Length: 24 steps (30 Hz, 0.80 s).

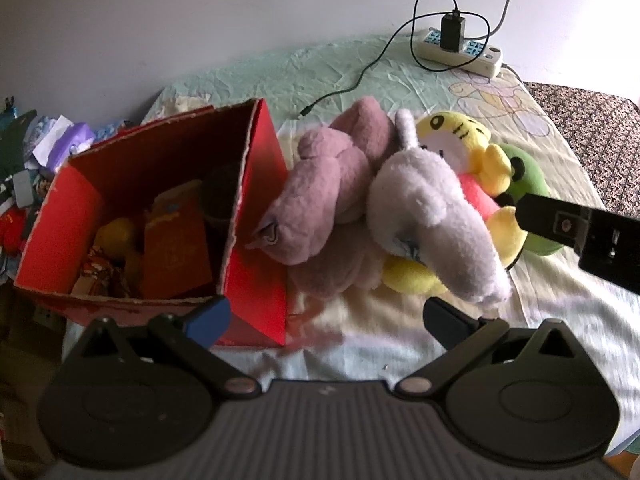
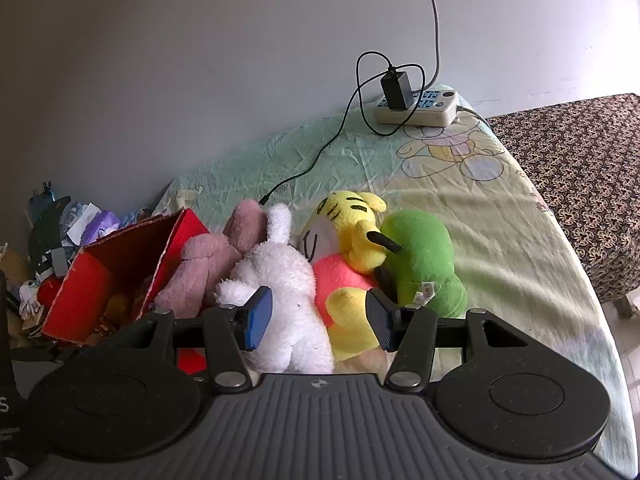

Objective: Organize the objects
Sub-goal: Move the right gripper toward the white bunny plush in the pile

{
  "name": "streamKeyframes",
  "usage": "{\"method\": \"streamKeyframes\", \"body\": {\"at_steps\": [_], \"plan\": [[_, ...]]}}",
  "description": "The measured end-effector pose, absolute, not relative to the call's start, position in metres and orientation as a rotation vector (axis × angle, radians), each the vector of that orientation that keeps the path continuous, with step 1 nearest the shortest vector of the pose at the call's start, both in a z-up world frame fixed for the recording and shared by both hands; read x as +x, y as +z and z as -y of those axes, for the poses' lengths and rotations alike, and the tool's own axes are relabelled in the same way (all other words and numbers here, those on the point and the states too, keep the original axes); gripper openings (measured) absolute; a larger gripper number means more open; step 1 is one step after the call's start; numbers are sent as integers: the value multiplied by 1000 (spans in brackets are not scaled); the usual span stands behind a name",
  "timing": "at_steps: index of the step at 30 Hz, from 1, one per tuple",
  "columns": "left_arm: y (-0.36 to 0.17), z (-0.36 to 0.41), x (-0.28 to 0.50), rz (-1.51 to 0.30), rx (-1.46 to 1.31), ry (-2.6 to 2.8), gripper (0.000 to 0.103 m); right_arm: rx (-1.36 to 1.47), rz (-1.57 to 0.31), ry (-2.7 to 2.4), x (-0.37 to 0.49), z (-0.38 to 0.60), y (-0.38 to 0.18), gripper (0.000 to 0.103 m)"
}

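Observation:
A pile of plush toys lies on the bed beside an open red cardboard box: a pink plush, a white plush, a yellow tiger plush and a green frog plush. The box holds red packets and a yellow toy. My left gripper is open and empty, just before the box corner and the pile. My right gripper is open, low over the white and yellow plush, its fingers on either side of them.
A white power strip with a black charger and cable lies at the bed's far edge by the wall. Cluttered items sit left of the box. A patterned brown surface adjoins the bed on the right.

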<state>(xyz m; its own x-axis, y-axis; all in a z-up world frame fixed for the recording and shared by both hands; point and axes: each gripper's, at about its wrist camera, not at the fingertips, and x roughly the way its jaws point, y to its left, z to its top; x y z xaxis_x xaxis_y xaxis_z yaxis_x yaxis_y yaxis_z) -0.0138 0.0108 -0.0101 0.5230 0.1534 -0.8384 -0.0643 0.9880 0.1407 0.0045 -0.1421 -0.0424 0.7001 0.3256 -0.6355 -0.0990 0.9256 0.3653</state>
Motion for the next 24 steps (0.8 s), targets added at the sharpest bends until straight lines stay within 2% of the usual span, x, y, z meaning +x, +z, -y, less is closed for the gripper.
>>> {"method": "streamKeyframes", "body": {"at_steps": [8, 13, 20, 24], "plan": [[-7, -9, -12, -1002, 90, 104, 103, 343, -757, 258, 7, 148, -42, 55], [7, -20, -13, -929, 9, 18, 102, 363, -743, 278, 13, 153, -39, 54], [11, -40, -2, -905, -187, -215, 102, 451, -745, 349, 32, 162, -37, 38], [10, -45, 3, -896, -274, -256, 103, 477, -769, 404, 43, 162, -45, 37]]}}
